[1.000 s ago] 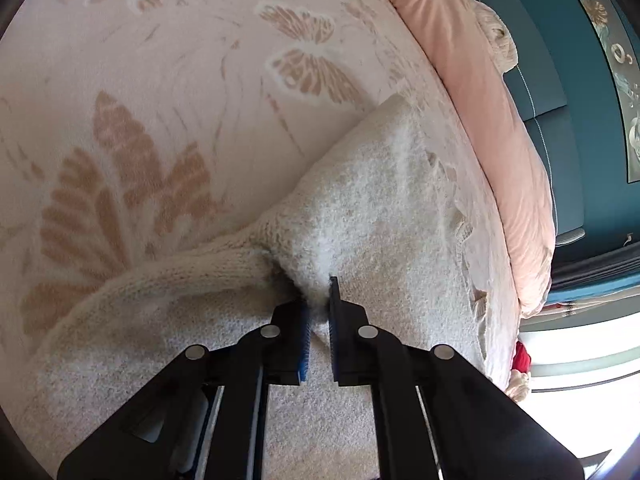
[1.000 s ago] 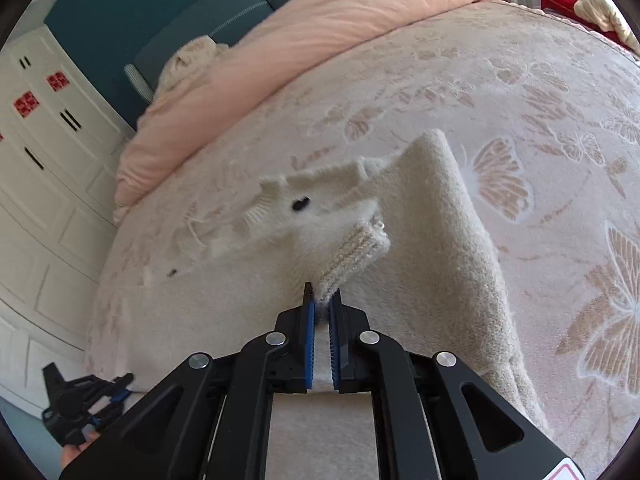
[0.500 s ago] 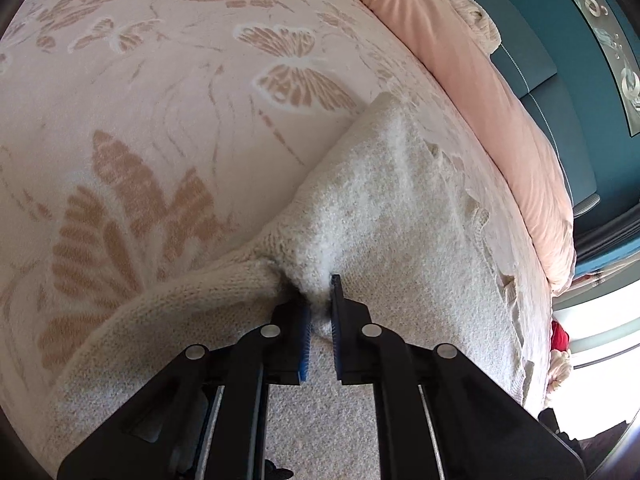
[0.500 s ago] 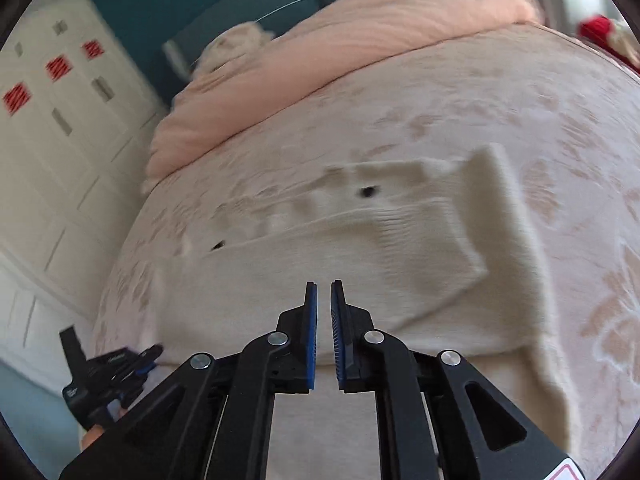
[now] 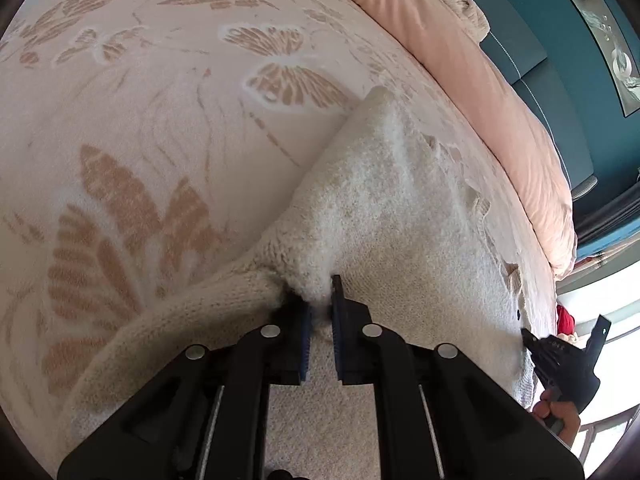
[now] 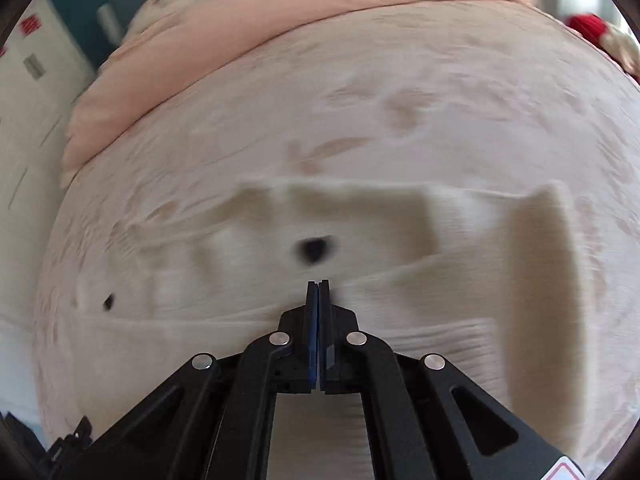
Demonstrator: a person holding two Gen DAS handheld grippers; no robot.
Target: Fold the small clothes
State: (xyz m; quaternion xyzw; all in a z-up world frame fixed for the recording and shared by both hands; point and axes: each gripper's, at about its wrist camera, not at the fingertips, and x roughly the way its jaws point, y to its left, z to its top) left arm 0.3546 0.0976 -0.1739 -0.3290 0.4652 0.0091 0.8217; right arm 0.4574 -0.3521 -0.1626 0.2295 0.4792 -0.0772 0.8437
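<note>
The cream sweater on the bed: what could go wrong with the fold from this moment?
1. The left gripper pinches only a small bunch of the sweater where the sleeve meets the body, so the knit may slip out or stretch if pulled.
2. The right gripper is shut and holds nothing above the sweater; its view is blurred, so its next grab may miss the edge.
3. The folded sleeve lies loose and may unfold.

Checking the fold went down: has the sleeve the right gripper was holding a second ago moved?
Yes. The sleeve now lies flat across the sweater below the dark button; the right gripper is shut, empty.
</note>
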